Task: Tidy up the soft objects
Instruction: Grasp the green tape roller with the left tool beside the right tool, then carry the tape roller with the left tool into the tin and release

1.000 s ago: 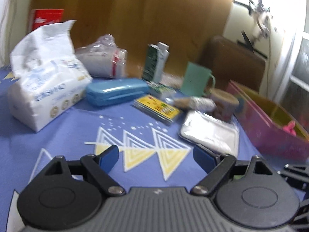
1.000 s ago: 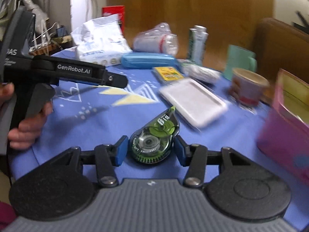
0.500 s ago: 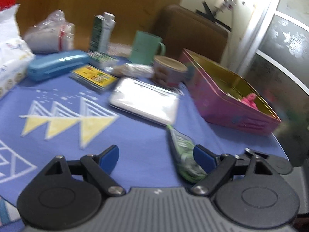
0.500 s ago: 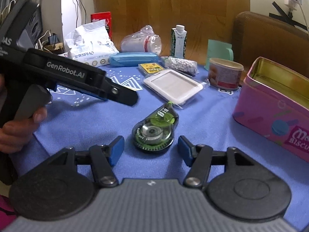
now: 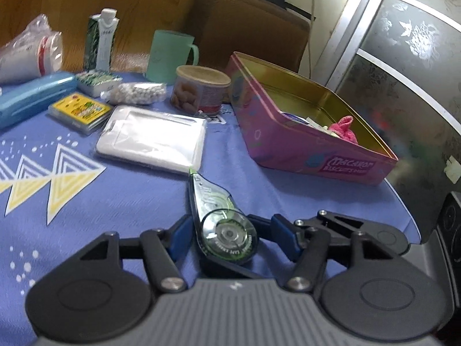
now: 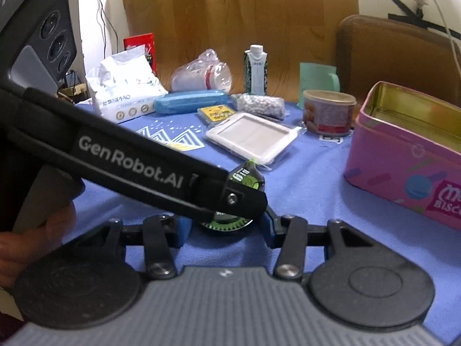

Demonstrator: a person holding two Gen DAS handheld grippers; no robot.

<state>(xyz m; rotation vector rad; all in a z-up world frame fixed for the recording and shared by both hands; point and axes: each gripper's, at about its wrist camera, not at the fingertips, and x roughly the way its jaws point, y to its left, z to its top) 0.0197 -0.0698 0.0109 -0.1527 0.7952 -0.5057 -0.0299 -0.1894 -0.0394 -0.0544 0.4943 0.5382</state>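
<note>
Green and clear plastic, the tape lies flat on the blue tablecloth, low in the middle of the left view. It sits right between your left gripper's blue pads. Those jaws are closing on it and stand narrow. A sliver of tablecloth shows between the left-hand pad and the round body, so the pads do not press yet. On the other side a dark part fills the gap, and you cannot tell whether anything touches there.

Your right gripper brackets the same tape from its own side, low in the middle of its view. Its jaws are closing too, at a middling width, with blue cloth showing beside the left pad. Your left gripper's black arm crosses that view from the upper left and covers most of the tape. Only the green nose and a toothed edge of the wheel show.

You can see a grey reel with a ring of lettering through the tape's round shell. Its tapered nose points up the frame toward the white pack. The pink tin stands open at centre right, well apart from the tape, with a pink rag inside.
</note>
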